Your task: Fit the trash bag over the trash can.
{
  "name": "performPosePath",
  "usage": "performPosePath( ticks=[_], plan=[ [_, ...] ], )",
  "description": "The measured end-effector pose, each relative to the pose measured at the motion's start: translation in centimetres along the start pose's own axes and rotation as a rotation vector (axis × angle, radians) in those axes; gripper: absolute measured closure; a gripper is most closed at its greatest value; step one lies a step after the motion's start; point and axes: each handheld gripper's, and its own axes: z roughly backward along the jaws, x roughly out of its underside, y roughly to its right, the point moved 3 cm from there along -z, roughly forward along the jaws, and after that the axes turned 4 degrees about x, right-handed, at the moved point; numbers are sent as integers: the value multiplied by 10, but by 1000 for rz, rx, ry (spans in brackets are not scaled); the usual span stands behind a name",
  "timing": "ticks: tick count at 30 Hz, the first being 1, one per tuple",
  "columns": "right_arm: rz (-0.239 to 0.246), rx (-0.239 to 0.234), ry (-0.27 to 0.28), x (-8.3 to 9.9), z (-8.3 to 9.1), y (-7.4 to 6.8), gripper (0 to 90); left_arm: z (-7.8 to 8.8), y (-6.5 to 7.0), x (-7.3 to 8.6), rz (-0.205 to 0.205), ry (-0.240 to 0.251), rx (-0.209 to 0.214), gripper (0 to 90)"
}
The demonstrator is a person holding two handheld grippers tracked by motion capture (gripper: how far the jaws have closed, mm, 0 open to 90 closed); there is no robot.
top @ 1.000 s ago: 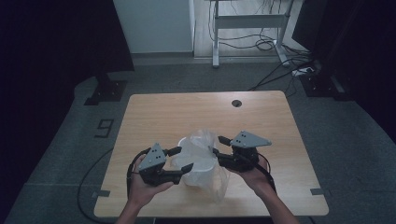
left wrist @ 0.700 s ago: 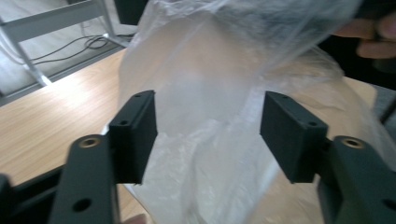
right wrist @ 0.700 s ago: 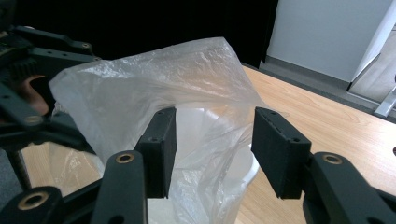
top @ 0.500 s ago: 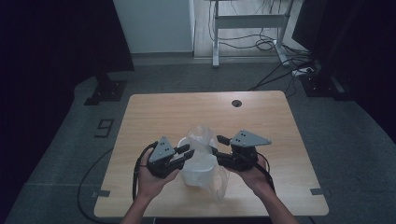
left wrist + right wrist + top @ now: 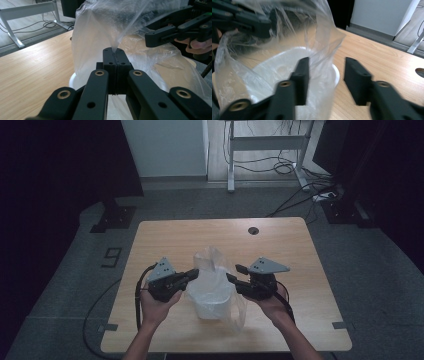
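Observation:
A white bin (image 5: 212, 309) stands on the wooden table (image 5: 165, 240) with a clear plastic bag (image 5: 212, 265) rising out of it. My left gripper (image 5: 194, 274) is at the bag's left side. In the left gripper view its jaws (image 5: 115, 53) are shut on a pinch of the bag's film (image 5: 100, 30), pulled taut, above the bin's rim (image 5: 72, 81). My right gripper (image 5: 234, 274) is at the bag's right side. Its jaws (image 5: 327, 72) have been closing and stand apart, with the bag's edge (image 5: 322, 37) hanging between them, unpressed, over the bin (image 5: 334, 72).
A round cable hole (image 5: 253, 230) sits near the table's far edge. Beyond the table are a metal desk frame (image 5: 265, 145) and floor cables (image 5: 320, 197). A "9" mark (image 5: 112, 256) is on the floor at the left. Dark surroundings flank the table.
My left gripper has moved right and slightly up to the bag and shut on its film. The bag's left side now stands pulled up. The right hand stayed in place.

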Motion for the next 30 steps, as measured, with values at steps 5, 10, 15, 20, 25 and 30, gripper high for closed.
performPosePath(
  ticks=[5, 10, 15, 20, 25, 30],
  plan=[
    [8, 15, 2, 1, -1, 2, 841, 6, -8, 6, 41, 26, 8, 893],
    [14, 22, 1, 4, -3, 4, 879, 9, -18, 14, 61, 41, -2, 893],
    [18, 31, -11, 8, -9, 7, 879, 10, -25, 21, 75, 44, 11, 896],
    [19, 40, -5, 8, -12, 9, 878, 10, -27, 22, 65, 43, 22, 899],
    [38, 28, 8, 8, -14, 10, 878, 9, -33, 24, 79, 49, 22, 899],
    [36, 31, -2, 11, -19, 14, 878, 7, -39, 27, 109, 31, 28, 900]
  ],
)
